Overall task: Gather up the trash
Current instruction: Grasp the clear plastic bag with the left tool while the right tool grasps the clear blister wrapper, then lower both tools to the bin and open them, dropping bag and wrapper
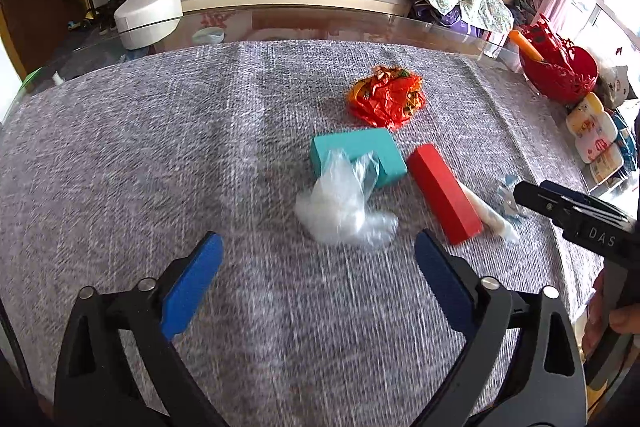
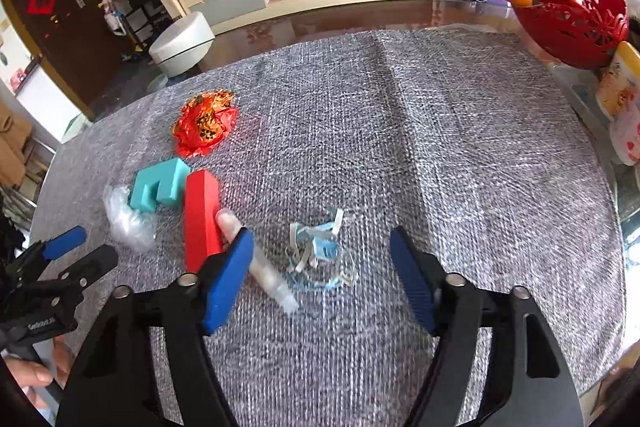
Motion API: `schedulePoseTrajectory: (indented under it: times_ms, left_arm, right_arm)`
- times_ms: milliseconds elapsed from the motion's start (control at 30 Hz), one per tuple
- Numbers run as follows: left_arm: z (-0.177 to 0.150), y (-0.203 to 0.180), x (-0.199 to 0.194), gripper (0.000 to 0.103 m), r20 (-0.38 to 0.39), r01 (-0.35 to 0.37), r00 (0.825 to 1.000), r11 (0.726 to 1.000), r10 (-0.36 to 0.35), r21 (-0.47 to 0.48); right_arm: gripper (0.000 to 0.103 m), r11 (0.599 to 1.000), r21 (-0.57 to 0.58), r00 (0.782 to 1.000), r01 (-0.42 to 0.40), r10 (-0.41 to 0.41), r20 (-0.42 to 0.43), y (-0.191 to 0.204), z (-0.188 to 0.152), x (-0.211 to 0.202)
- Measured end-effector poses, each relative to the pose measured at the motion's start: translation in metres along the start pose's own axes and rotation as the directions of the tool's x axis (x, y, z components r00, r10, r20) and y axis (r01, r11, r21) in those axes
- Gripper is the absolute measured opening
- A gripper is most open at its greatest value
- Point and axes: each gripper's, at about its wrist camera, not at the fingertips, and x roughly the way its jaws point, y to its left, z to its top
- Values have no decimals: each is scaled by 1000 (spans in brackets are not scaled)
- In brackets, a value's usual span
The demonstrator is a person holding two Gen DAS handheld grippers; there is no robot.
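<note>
The left gripper (image 1: 318, 265) is hovering over the grey cloth (image 1: 160, 155), its jaws standing wide with nothing between them, a crumpled clear plastic bag (image 1: 340, 207) lying just ahead against a teal block (image 1: 360, 155). Beyond sits a crumpled orange wrapper (image 1: 386, 99). A red block (image 2: 200, 219) is lying beside a clear tube (image 2: 268, 271). The right gripper (image 2: 322, 267) is poised open around a blue-and-white scrap tangle (image 2: 320, 253), not touching it

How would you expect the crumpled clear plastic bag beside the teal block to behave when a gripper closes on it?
The clear plastic bag looks thin and crumpled, so it would probably collapse between the pads. It seems very light and may slide on the grey cloth.
</note>
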Motion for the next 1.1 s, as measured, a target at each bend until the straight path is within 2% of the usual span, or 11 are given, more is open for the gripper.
schedulePoseTrajectory:
  times_ms: [100,167,200,267,367,433,567,833,1100]
  left_arm:
    - [5,-1,10,78,-12,8,1000,1000,-8,8]
    - [6,-1,18,65,-28,15,999,1000,-15,13]
    - [6,-1,21,62,-35,20,999,1000,-19,12]
    - [5,-2,25,46,-47,28,999,1000,-27,14]
    - [2,-4,26,36,-48,27,999,999,-25,30]
    - [1,-5,23,31,-48,32,998,999,-30,31]
    - [-4,-6,11,29,-38,34,999,999,-33,40]
    - [-26,-18,-40,29,25,53,998,996,-55,67]
    - [-72,-29,-95,30,60,63,996,996,-67,63]
  right_arm:
    - [56,1000,-5,1000,-8,8,-17,2,2,8]
    - [48,1000,-8,1000,-10,10,-26,3,0,12]
    - [45,1000,-9,999,-11,10,-31,3,-1,14]
    - [37,1000,-14,999,-9,9,-38,4,-2,16]
    - [28,1000,-20,999,-1,0,-34,3,-5,16]
    - [27,1000,-20,999,-1,0,-34,2,-5,14]
    - [24,1000,-31,1000,-3,2,-18,3,-9,1]
    - [24,998,-55,999,-5,8,47,10,-24,-50]
    - [24,995,-94,997,-17,24,71,31,-63,-95]
